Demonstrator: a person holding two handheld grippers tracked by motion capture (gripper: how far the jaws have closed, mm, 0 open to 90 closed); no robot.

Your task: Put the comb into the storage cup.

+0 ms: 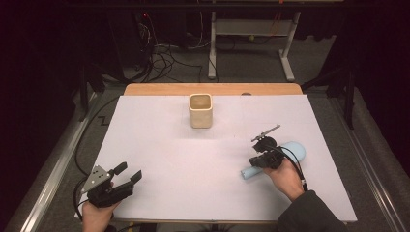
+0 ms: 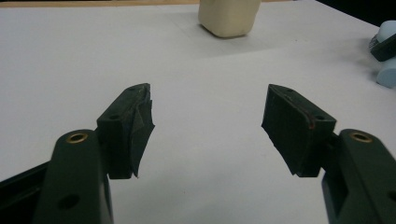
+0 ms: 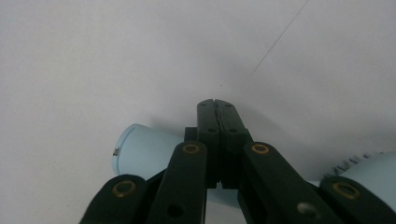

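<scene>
A light blue brush (image 1: 293,151) lies on the white sheet (image 1: 193,159) at the right, its handle end (image 3: 136,150) pointing toward the person and its bristles (image 3: 358,159) at the other end. My right gripper (image 1: 257,161) hovers just over the handle, tips (image 3: 218,105) pressed together with nothing between them and the handle passing beneath. A beige square cup (image 1: 200,110) stands open-topped at the back middle, also ahead in the left gripper view (image 2: 229,17). My left gripper (image 1: 129,171) rests at the near left corner, wide open (image 2: 205,105) over bare sheet.
The wooden table edge (image 1: 159,89) runs behind the sheet. Cables (image 1: 164,58) and a white frame's legs (image 1: 287,53) are on the floor beyond. In the left gripper view the brush (image 2: 388,74) shows at the far right edge.
</scene>
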